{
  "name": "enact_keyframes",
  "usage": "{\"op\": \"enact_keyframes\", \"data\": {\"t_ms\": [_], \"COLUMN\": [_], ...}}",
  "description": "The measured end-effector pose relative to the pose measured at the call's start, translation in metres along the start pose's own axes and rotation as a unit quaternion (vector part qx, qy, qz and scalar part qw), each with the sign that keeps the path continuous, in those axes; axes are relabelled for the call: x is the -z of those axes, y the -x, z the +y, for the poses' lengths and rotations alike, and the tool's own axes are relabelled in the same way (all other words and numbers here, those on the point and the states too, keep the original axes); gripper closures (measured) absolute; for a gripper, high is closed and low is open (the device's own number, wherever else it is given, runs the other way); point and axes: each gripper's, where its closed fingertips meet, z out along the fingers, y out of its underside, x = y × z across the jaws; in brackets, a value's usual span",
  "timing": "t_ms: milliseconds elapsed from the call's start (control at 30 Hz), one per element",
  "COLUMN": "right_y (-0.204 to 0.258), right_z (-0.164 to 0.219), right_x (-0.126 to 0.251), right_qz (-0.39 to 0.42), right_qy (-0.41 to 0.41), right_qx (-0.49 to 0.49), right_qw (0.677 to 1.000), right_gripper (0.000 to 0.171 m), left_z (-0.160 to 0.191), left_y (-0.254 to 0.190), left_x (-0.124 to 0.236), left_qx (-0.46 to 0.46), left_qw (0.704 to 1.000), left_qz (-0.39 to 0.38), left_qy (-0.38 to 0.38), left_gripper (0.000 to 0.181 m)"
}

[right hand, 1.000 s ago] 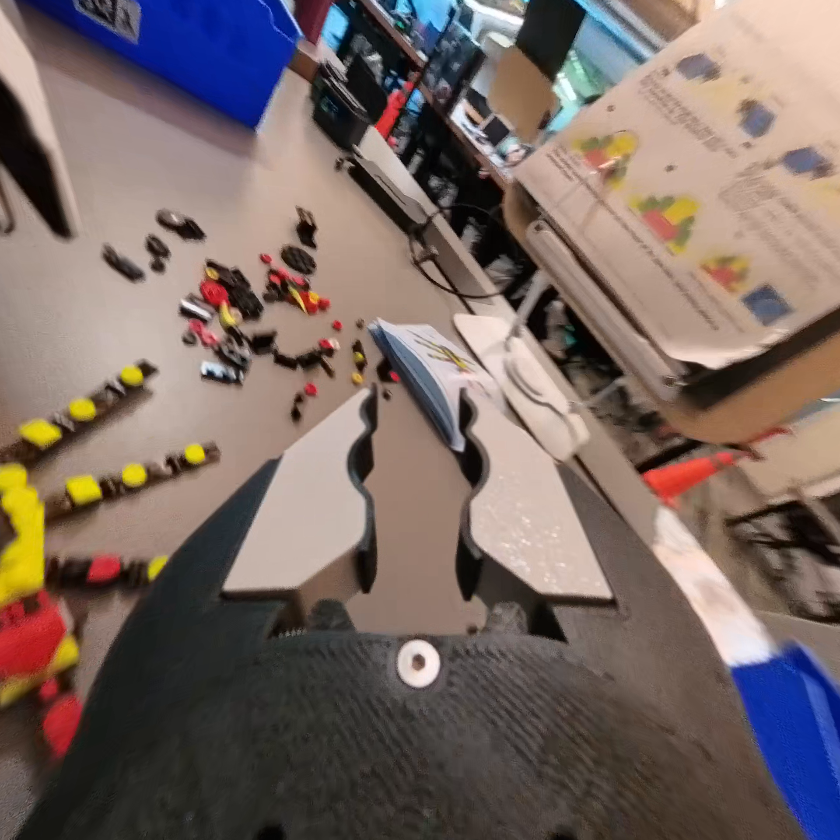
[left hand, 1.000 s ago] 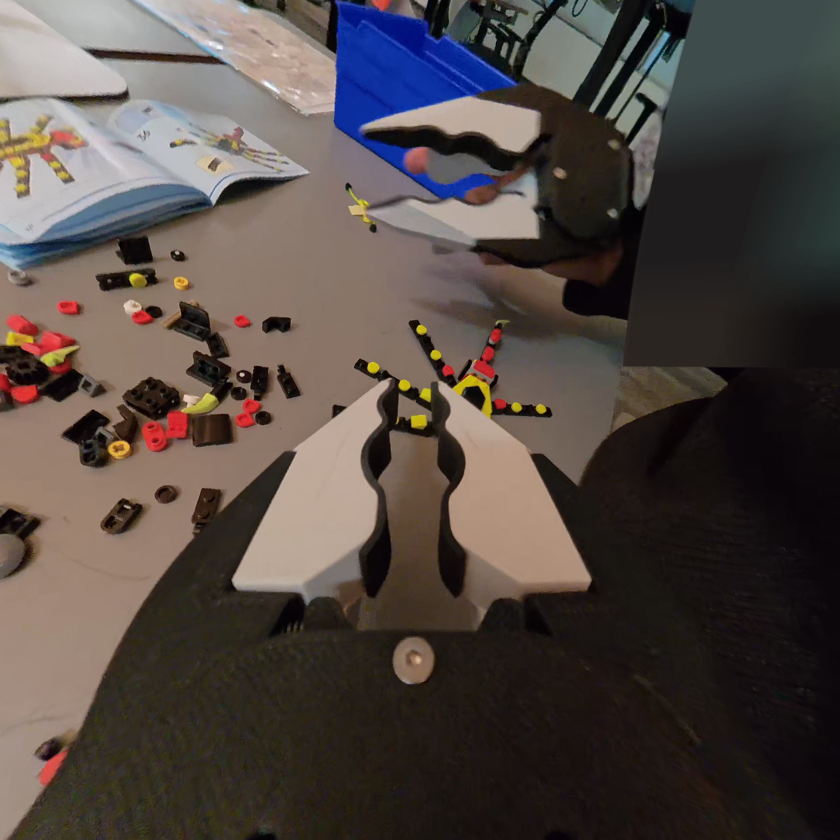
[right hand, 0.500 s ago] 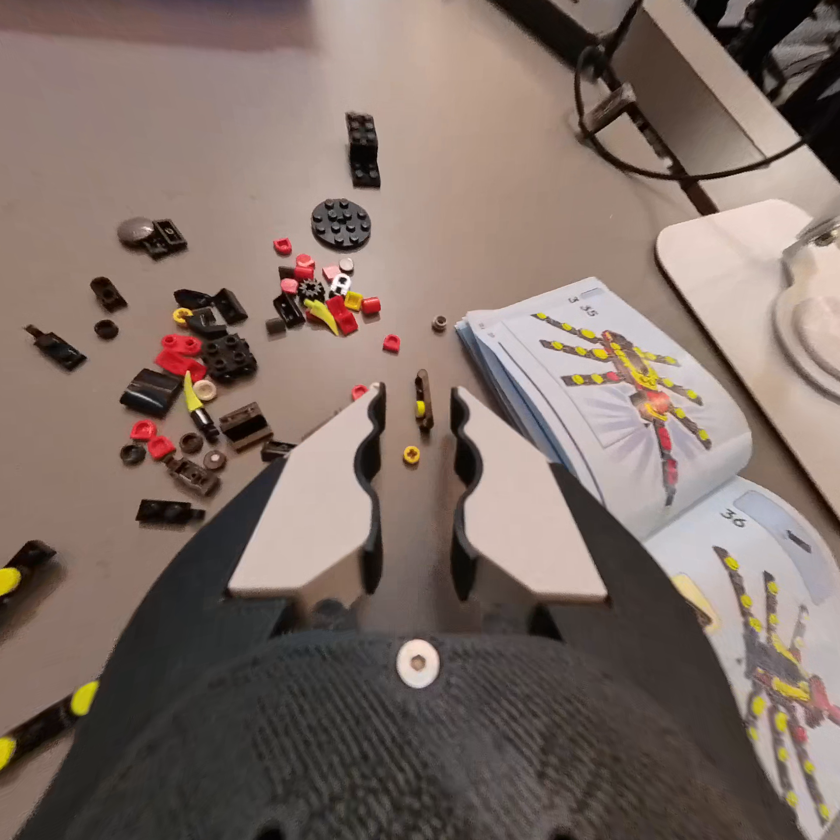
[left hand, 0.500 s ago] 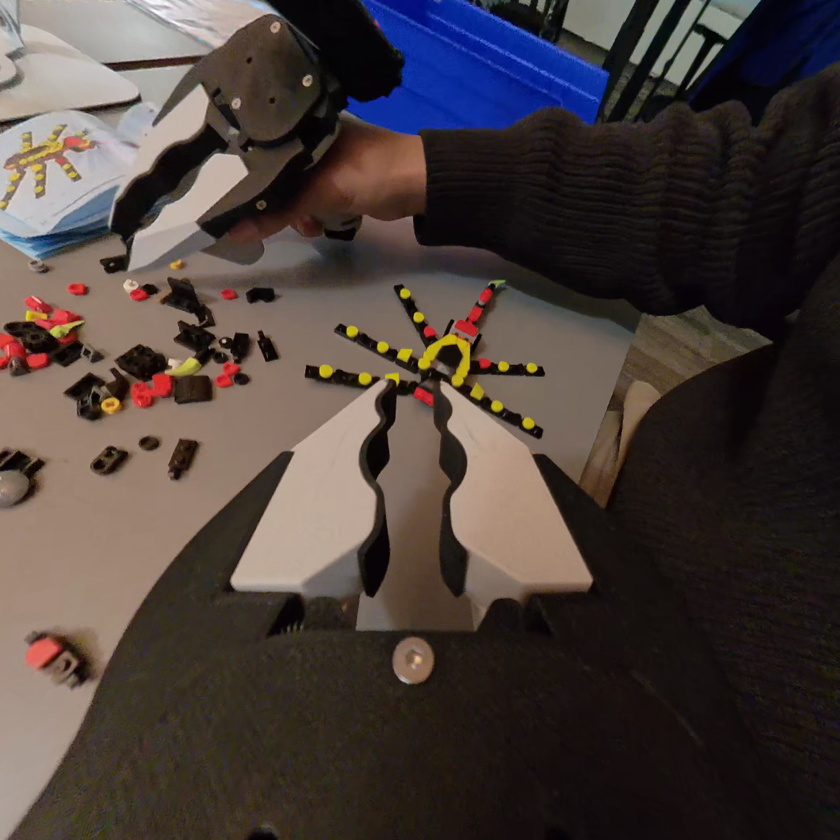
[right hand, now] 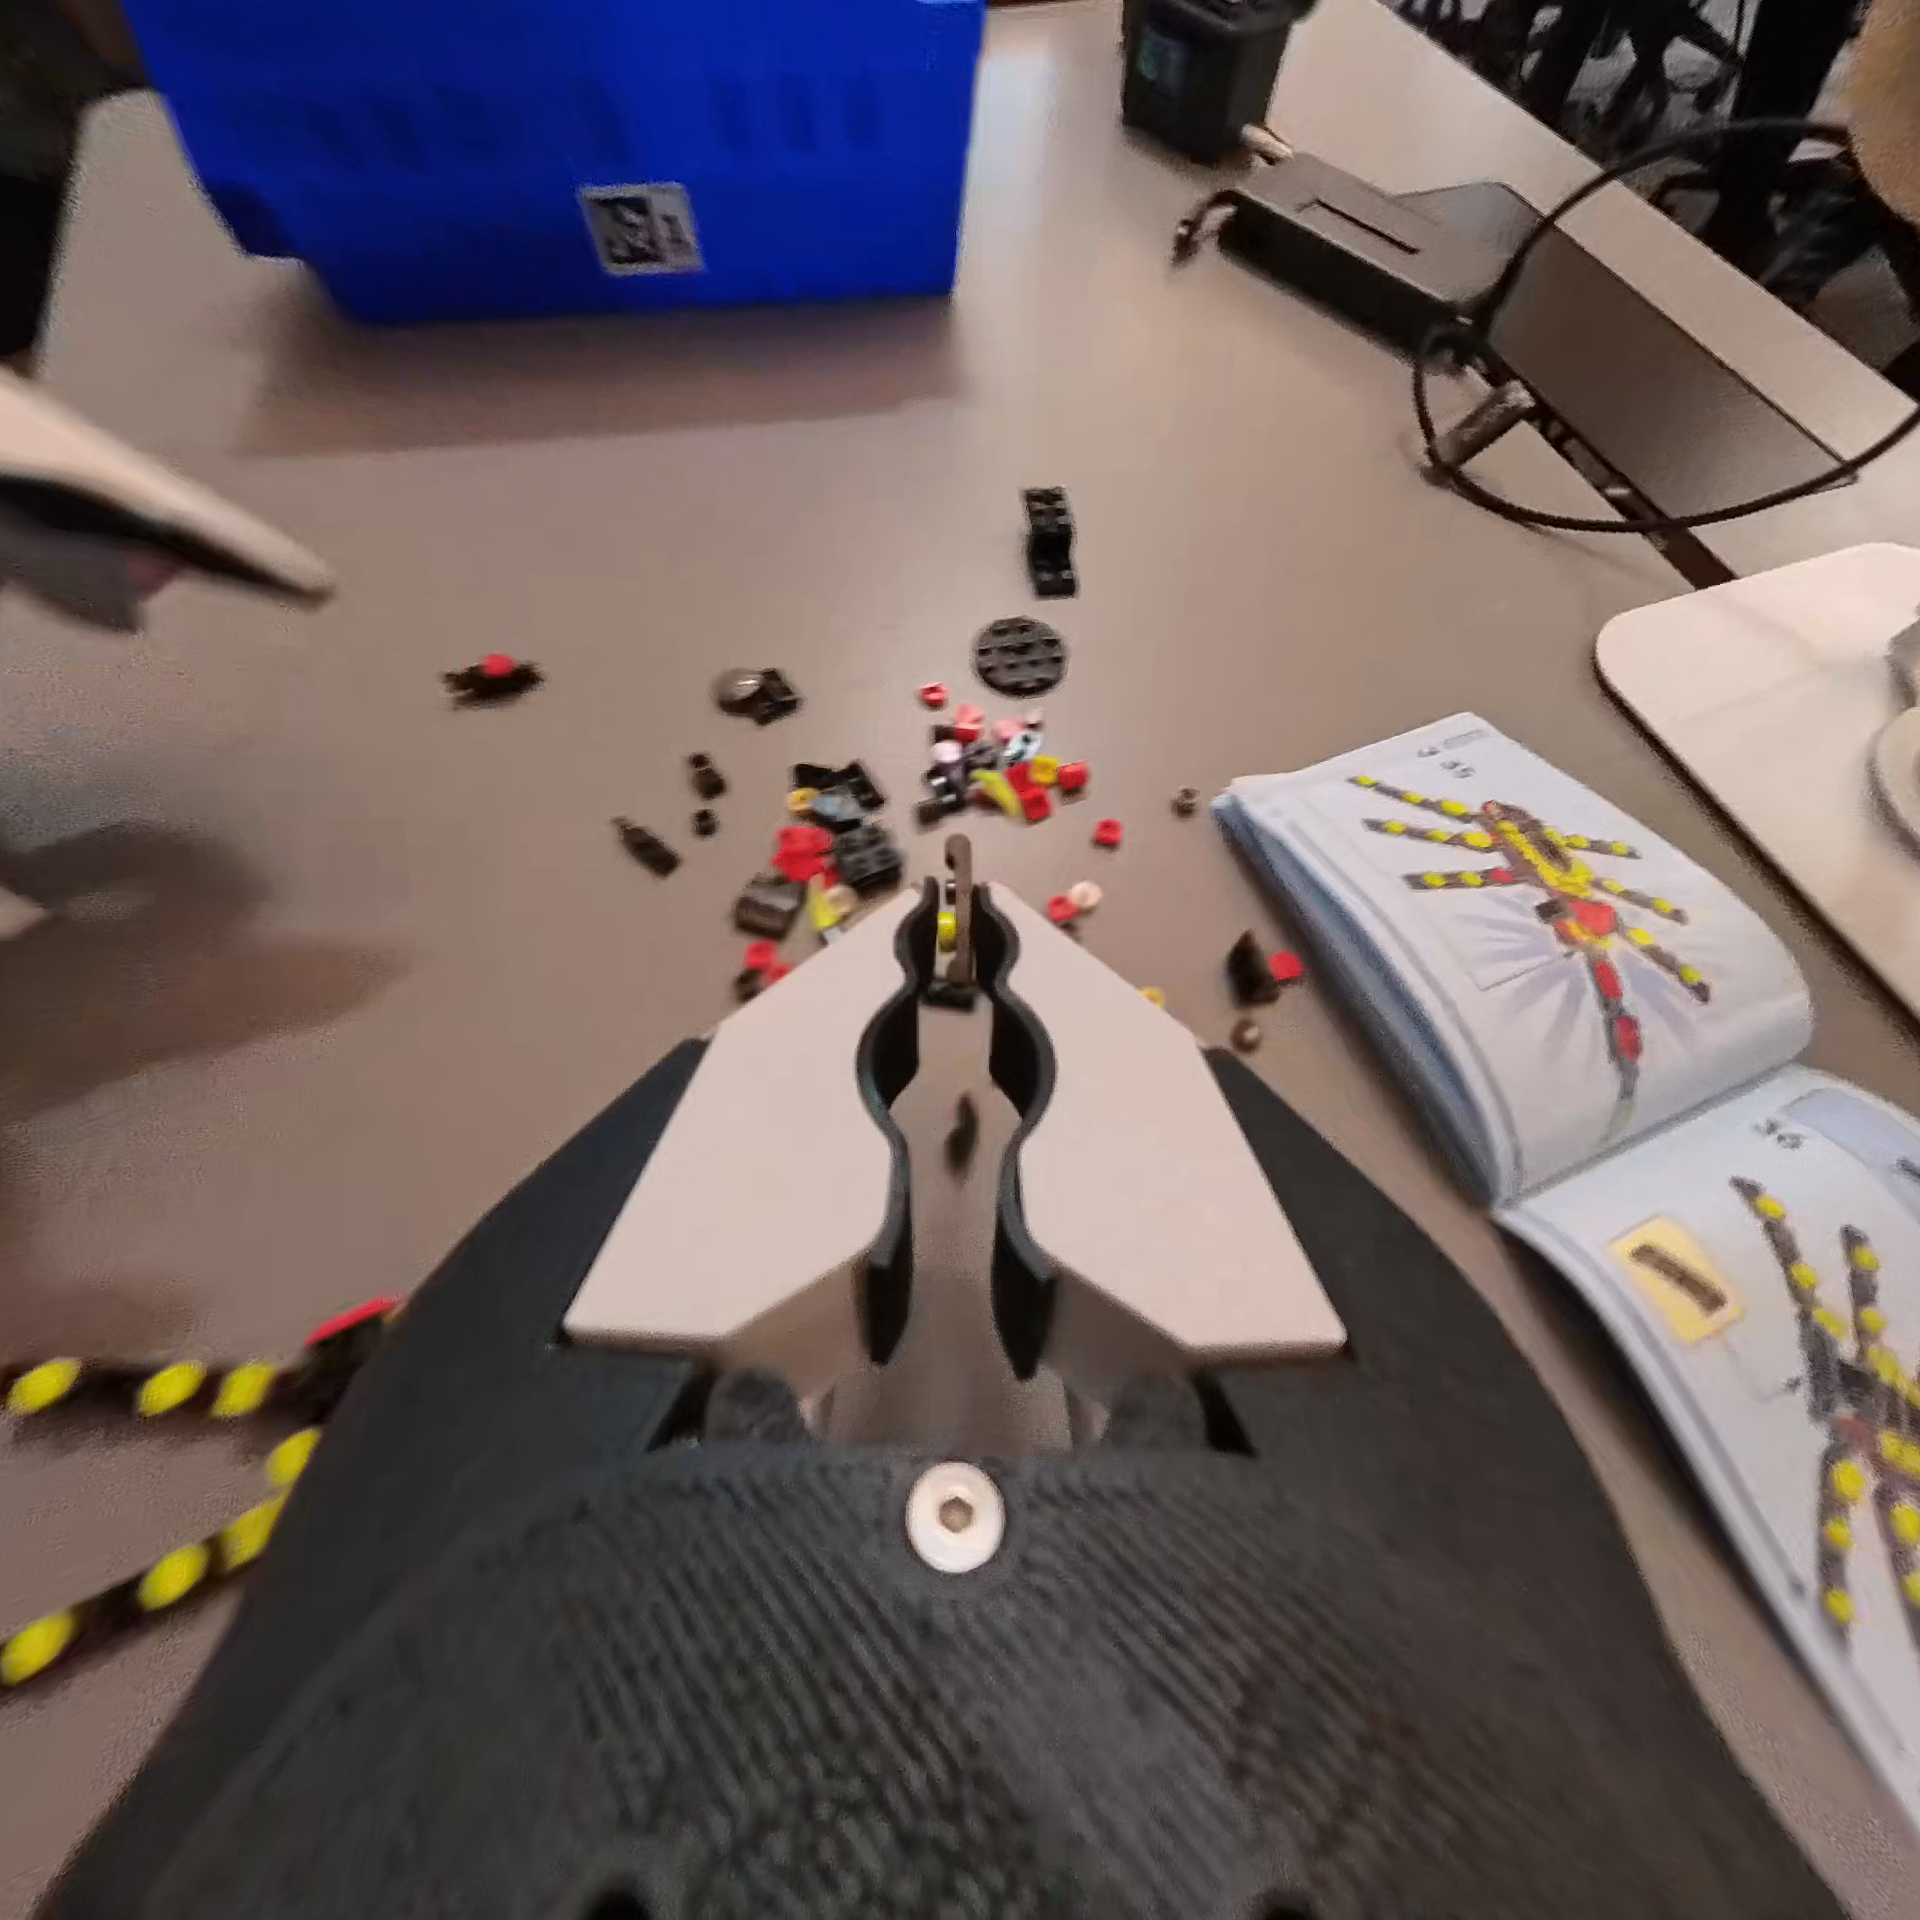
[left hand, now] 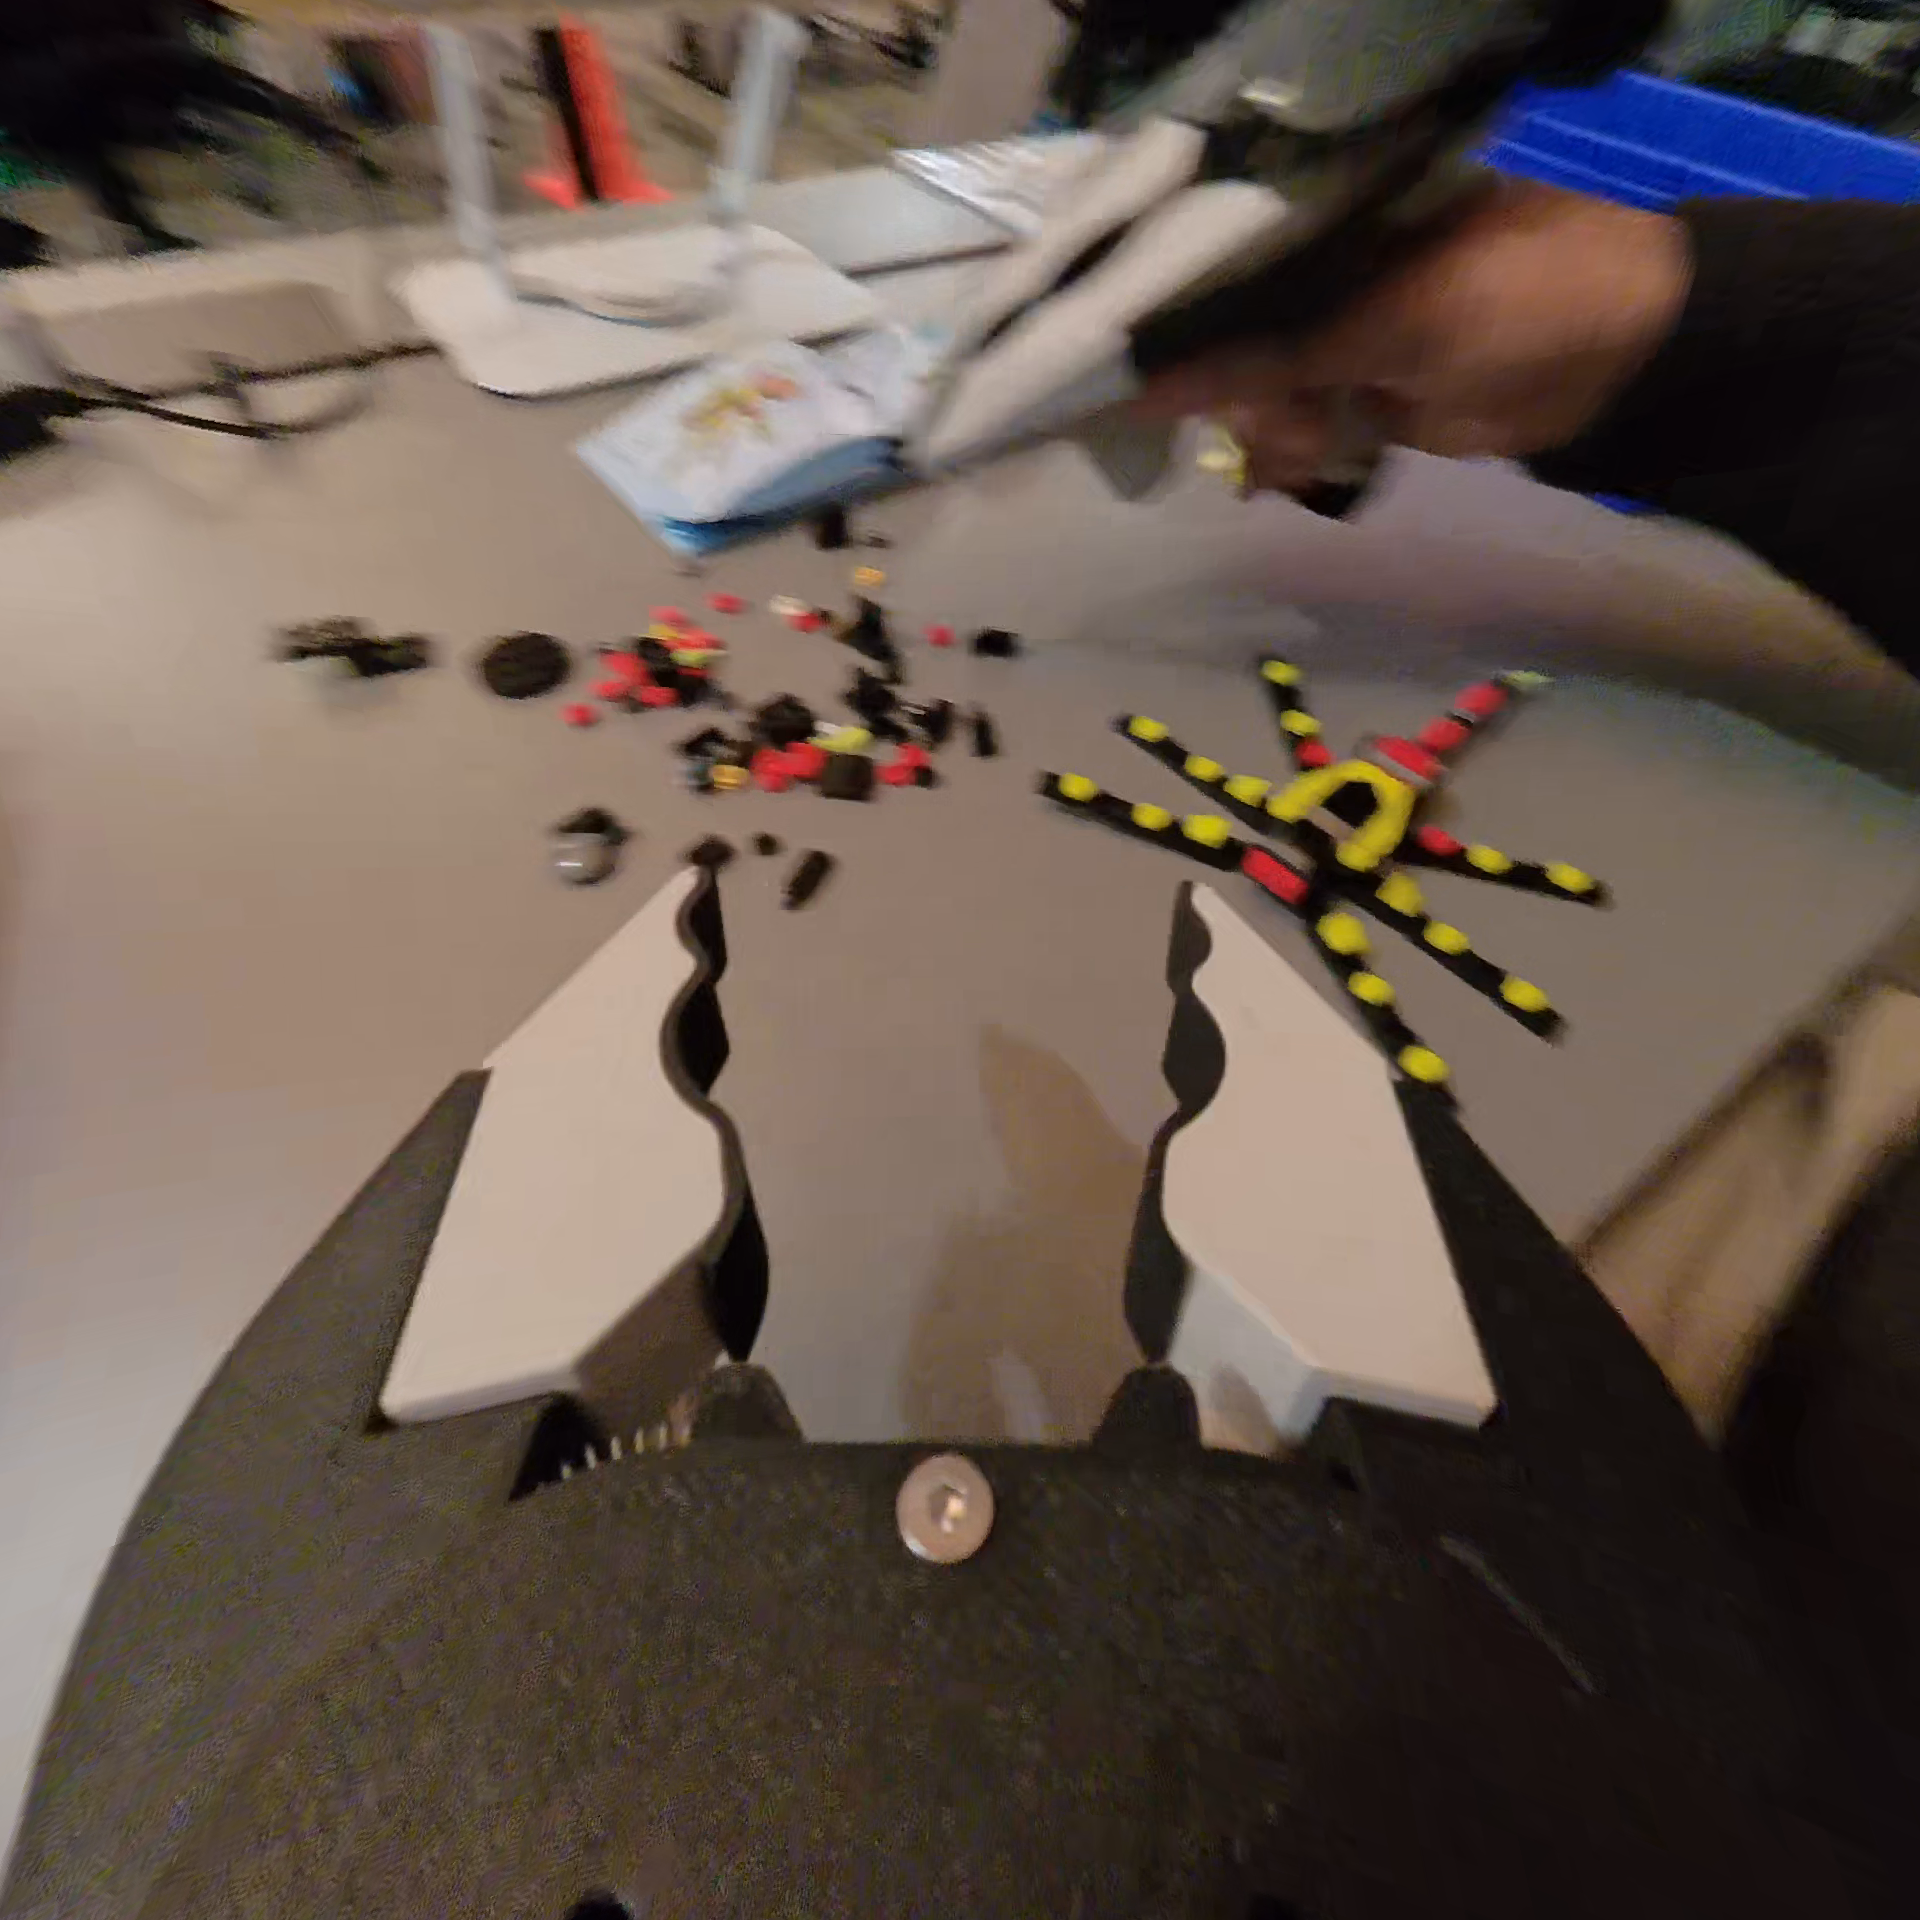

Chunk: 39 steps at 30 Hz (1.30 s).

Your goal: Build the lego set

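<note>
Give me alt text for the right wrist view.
The right gripper is shut on a thin dark Lego strip with a yellow stud, above a grey table. Loose red, black and yellow pieces lie ahead, an open instruction booklet to the right, a blue bin beyond.

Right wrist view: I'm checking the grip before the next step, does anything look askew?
Yes. The right gripper is shut on a thin dark bar piece with a yellow stud, pinched at the very fingertips, its end sticking out past them. That looks like a shallow hold. The loose pieces lie scattered on the table, nothing damaged.

Both wrist cams share loose pieces (left hand: 790, 717).
</note>
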Motion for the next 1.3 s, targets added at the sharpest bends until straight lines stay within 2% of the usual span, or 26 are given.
{"op": "enact_keyframes", "data": {"t_ms": [100, 200, 267, 333, 367, 500, 567, 633, 733, 833, 1000, 1167, 1300], "right_y": [0.039, 0.066, 0.073, 0.078, 0.081, 0.095, 0.099, 0.102, 0.104, 0.1, 0.092, 0.086, 0.118], "right_z": [0.008, 0.026, 0.037, 0.041, 0.04, 0.042, 0.047, 0.051, 0.06, 0.07, 0.069, 0.059, 0.062], "right_x": [0.034, 0.067, 0.086, 0.102, 0.108, 0.122, 0.127, 0.131, 0.135, 0.136, 0.136, 0.13, 0.114], "right_qz": [-0.007, 0.006, 0.02, 0.02, 0.012, -0.029, -0.038, -0.04, -0.026, -0.002, 0.017, 0.085, 0.048], "right_qy": [-0.025, -0.047, -0.057, -0.081, -0.097, -0.13, -0.137, -0.143, -0.14, -0.13, -0.126, -0.094, -0.079], "right_qx": [0.002, -0.008, -0.023, -0.054, -0.073, -0.134, -0.157, -0.167, -0.153, -0.134, -0.101, 0.046, 0.088], "right_qw": [1.0, 0.999, 0.998, 0.995, 0.993, 0.982, 0.977, 0.975, 0.978, 0.983, 0.987, 0.991, 0.992], "right_gripper": [0.167, 0.167, 0.167, 0.167, 0.167, 0.168, 0.168, 0.168, 0.167, 0.167, 0.168, 0.167, 0.167], "left_z": [-0.007, -0.019, -0.026, -0.029, -0.03, -0.041, -0.044, -0.045, -0.046, -0.043, -0.039, -0.041, -0.04], "left_y": [0.029, 0.052, 0.059, 0.053, 0.046, -0.027, -0.052, -0.071, -0.086, -0.094, -0.12, -0.133, -0.142], "left_x": [0.006, 0.015, 0.019, 0.012, 0.006, -0.016, -0.027, -0.035, -0.047, -0.065, -0.079, -0.07, -0.053], "left_qx": [0.0, 0.041, 0.056, 0.055, 0.055, 0.047, 0.053, 0.034, -0.013, -0.039, -0.02, 0.073, 0.065], "left_qw": [0.997, 0.988, 0.984, 0.988, 0.991, 0.989, 0.982, 0.978, 0.977, 0.977, 0.961, 0.935, 0.921], "left_qz": [-0.079, -0.136, -0.147, -0.121, -0.095, 0.119, 0.167, 0.195, 0.205, 0.203, 0.274, 0.348, 0.383], "left_qy": [-0.02, -0.059, -0.08, -0.082, -0.08, -0.077, -0.07, -0.062, -0.059, -0.046, -0.028, -0.003, -0.007], "left_gripper": [0.086, 0.07, 0.064, 0.049, 0.051, 0.134, 0.141, 0.156, 0.176, 0.179, 0.167, 0.156, 0.149]}}
